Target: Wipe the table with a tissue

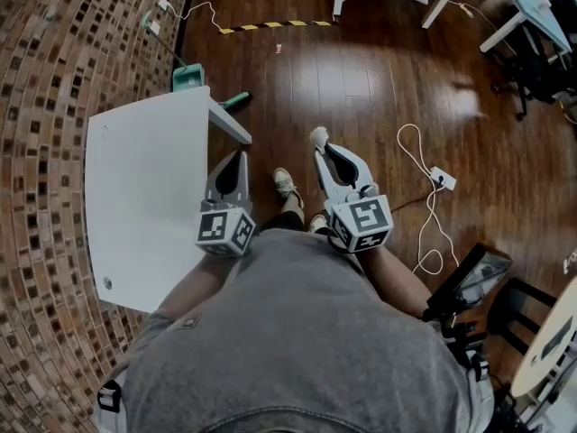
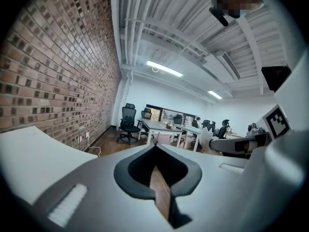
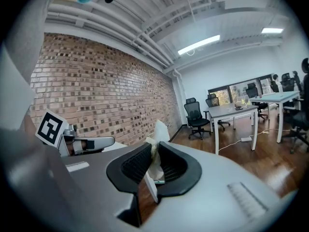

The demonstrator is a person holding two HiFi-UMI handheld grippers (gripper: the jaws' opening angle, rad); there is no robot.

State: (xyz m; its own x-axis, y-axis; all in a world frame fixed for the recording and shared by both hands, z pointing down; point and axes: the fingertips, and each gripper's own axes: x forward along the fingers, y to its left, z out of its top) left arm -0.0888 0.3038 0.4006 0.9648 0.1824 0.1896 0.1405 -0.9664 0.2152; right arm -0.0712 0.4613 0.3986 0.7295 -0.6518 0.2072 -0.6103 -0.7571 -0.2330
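Observation:
The white table (image 1: 144, 197) stands to my left, its top bare; it shows as a pale slab (image 2: 29, 153) in the left gripper view. My right gripper (image 1: 321, 147) is shut on a crumpled white tissue (image 3: 157, 139), which pokes out past the jaw tips (image 1: 318, 135). It hovers over the wooden floor, right of the table's edge. My left gripper (image 1: 239, 155) hangs level with it by the table's near corner, shut with nothing in it (image 2: 155, 148). Each gripper view shows the other gripper, the right gripper (image 2: 236, 144) and the left gripper (image 3: 89, 143).
A brick wall (image 1: 45, 106) runs behind the table. A white cable and power strip (image 1: 444, 178) lie on the floor at right, a black chair (image 1: 478, 278) lower right. Striped floor tape (image 1: 275, 25) and white desks (image 1: 527, 7) are farther off. A green stand (image 1: 187, 78) is at the table's far end.

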